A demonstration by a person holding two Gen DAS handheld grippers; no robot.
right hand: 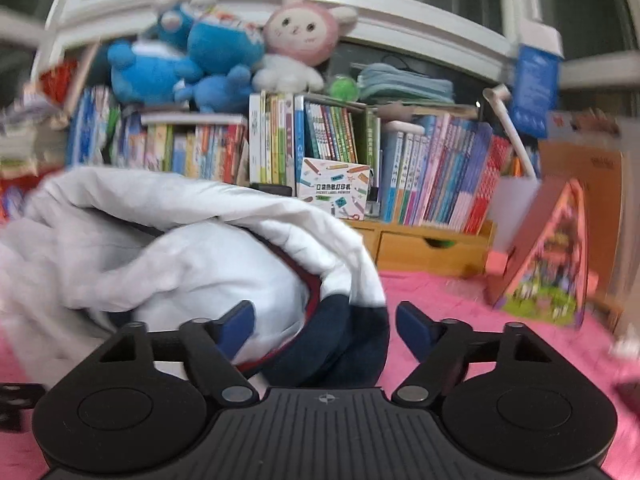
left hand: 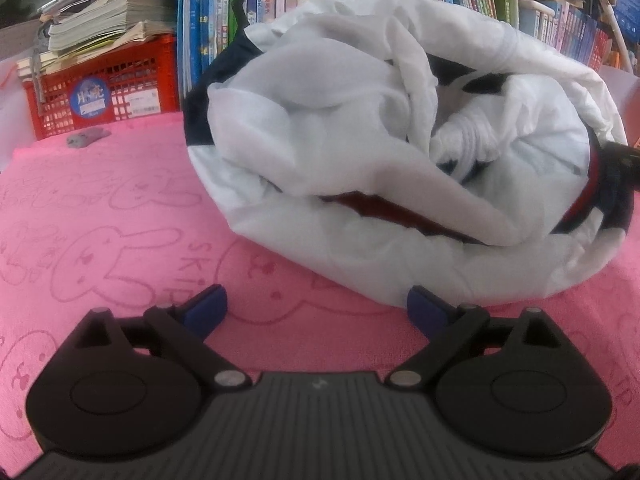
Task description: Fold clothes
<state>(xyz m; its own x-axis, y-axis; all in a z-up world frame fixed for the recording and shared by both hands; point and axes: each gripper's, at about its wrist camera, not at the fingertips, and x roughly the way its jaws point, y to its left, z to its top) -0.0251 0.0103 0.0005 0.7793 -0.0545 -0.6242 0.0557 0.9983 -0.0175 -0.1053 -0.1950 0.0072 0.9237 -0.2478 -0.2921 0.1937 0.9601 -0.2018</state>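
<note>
The left tongs gape wide, empty, just short of the crumpled white garment on the pink towel. The right tongs stand apart around its dark hem — contact unclear. It's bunched, no clear axis; folds hide its shape.

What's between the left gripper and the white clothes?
Only a strip of pink towel with bunny prints, seen in the left wrist view. The open left gripper sits just short of the crumpled clothes, touching nothing.
</note>
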